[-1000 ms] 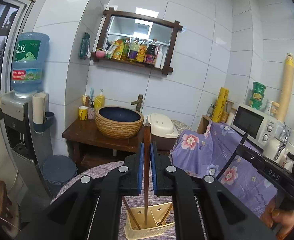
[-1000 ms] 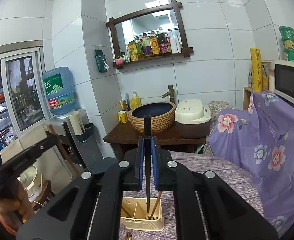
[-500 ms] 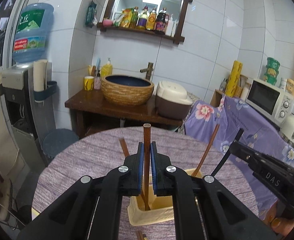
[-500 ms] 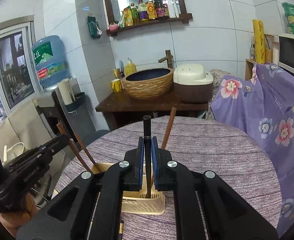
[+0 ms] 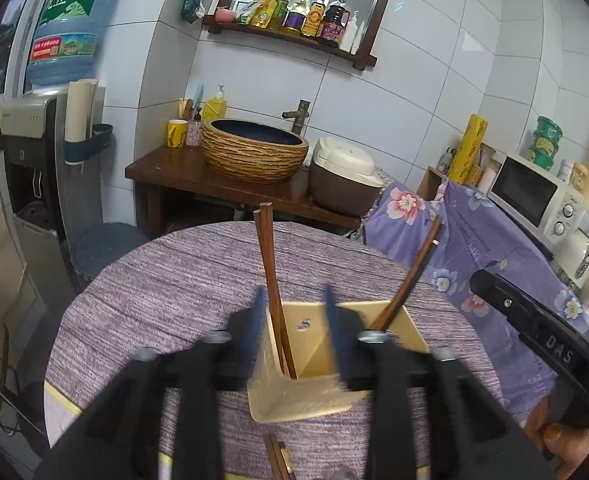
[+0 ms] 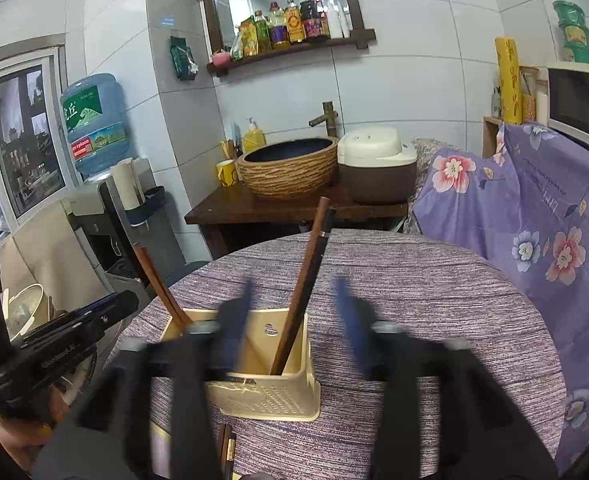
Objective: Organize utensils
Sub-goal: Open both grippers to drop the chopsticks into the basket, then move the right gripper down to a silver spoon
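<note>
A cream utensil holder stands on the round table. My left gripper hangs just above its left compartment. Its jaws are opening, and a brown chopstick pair stands loose between them, tips down in the holder. My right gripper is over the right compartment with its jaws also opening. A dark chopstick and a brown one lean free between its fingers. Each view shows the other pair at its side. More chopsticks lie on the table in front of the holder.
The table wears a purple striped cloth. Behind it are a wooden stand with a woven basin, a rice cooker, a water dispenser at the left, and a microwave over a floral purple cover at the right.
Both grippers have sunk toward the holder. Their jaws, shut on chopsticks before, now stand apart, and the chopsticks lean loose inside the holder.
</note>
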`<state>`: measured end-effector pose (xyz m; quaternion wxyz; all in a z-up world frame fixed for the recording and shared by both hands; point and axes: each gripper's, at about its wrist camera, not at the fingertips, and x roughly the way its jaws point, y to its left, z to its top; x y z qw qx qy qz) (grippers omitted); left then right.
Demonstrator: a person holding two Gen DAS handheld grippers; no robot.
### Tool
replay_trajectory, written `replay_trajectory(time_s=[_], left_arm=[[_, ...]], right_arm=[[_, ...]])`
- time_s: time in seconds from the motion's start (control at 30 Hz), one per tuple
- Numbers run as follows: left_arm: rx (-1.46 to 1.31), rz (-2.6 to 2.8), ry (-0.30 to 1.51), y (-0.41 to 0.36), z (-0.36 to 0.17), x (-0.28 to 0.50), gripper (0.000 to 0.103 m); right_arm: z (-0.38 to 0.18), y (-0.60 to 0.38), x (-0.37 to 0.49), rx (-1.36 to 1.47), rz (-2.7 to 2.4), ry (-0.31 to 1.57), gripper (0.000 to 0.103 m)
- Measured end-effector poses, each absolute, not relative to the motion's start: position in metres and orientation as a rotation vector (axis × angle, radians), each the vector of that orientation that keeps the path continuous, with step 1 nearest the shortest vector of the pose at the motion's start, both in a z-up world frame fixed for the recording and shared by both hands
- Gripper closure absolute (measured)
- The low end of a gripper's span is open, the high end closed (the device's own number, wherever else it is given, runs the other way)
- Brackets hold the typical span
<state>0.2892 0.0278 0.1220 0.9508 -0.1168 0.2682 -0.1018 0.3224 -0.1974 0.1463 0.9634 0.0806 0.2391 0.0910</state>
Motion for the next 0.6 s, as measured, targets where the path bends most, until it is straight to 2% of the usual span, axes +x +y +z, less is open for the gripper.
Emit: replay_trajectory(time_s=[0.03,0.17,0.43,0.6], left_arm=[[-0.245,-0.203,0.532,0.031,0.121,0.28,0.043],[-0.187,-0.168,0.546,0.035,0.103,0.251,0.04],[-0.07,-0.047,0.666,0.047,0.023,0.201,0.039],[-0.073,0.001,0.712,0.059,-0.004,0.183,0.039]], right_arm=[[0.145,-0.197,0.315,0.156,0.177,0.469,0.031],[0.122,-0.187,0.284,0.065,0.149,0.501,0.031],[0.035,-0.156,0.241,0.015,0.166,0.718,0.031],[-0.004,-0.129,0.24,-0.037,0.191,0.823,0.031]])
